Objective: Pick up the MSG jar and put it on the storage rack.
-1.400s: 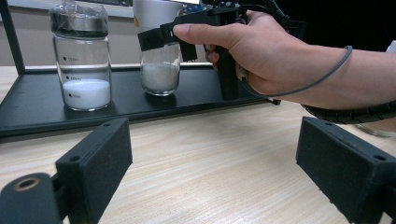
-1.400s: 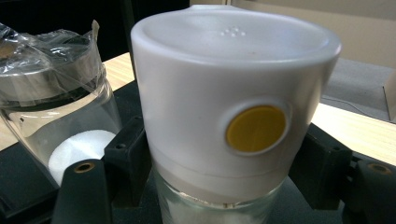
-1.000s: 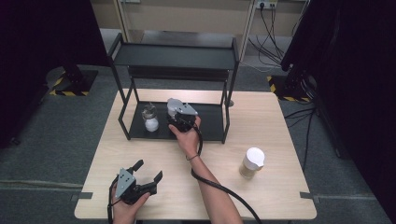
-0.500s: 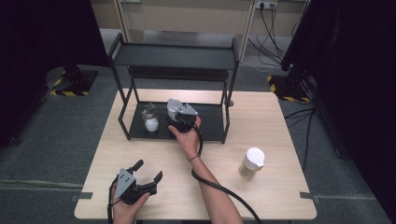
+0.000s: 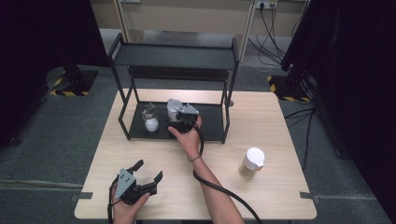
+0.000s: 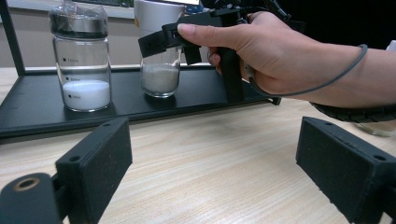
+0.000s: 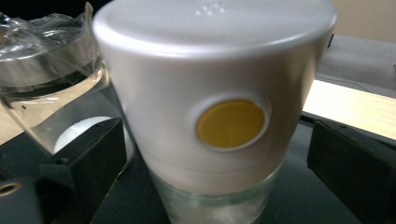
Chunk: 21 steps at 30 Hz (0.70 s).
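Observation:
A glass jar with a white cap and a yellow dot [image 7: 215,93] stands on the lower shelf of a black rack [image 5: 175,56]. My right gripper [image 7: 217,156] reaches around it. Its jaws have just been opening and now stand open, with a gap between each pad and the jar [image 5: 173,107]. In the high view the right gripper [image 5: 176,114] sits at the shelf's front, held by a hand. Left of that jar stands a dark-lidded glass jar [image 5: 150,119] with white powder. My left gripper [image 5: 148,169] rests open near the table's front left, with nothing between its fingers [image 6: 93,158].
A second white-capped jar [image 5: 252,163] stands on the wooden table [image 5: 261,116] at the right. The rack's posts and upper shelf hang over the two jars. A cable trails from the right gripper along the forearm. Grey floor surrounds the table.

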{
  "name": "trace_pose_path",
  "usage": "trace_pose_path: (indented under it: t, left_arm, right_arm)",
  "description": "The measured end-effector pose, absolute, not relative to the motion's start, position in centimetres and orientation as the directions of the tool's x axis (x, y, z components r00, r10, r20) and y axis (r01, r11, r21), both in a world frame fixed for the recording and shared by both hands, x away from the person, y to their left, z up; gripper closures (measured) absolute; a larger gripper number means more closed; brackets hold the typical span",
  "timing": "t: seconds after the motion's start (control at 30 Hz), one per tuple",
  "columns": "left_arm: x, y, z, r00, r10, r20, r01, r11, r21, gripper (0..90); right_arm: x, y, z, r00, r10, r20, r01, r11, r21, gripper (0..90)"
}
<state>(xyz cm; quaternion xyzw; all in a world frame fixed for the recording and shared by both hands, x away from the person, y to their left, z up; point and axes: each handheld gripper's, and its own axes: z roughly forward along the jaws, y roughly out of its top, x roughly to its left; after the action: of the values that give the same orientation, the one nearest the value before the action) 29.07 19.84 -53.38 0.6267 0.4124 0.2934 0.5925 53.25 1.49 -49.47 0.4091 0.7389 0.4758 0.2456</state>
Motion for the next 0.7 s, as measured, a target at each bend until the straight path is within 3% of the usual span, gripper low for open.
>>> trace_pose_path:
  t: [0.7]
  left_arm:
    - [29.0,19.8,-53.4,0.487,0.866,-0.116,0.168,0.037,0.985,10.3]
  right_arm:
    - [52.2,1.6,-48.0,-0.541,0.841,0.025,0.378,0.217,0.9,2.9]
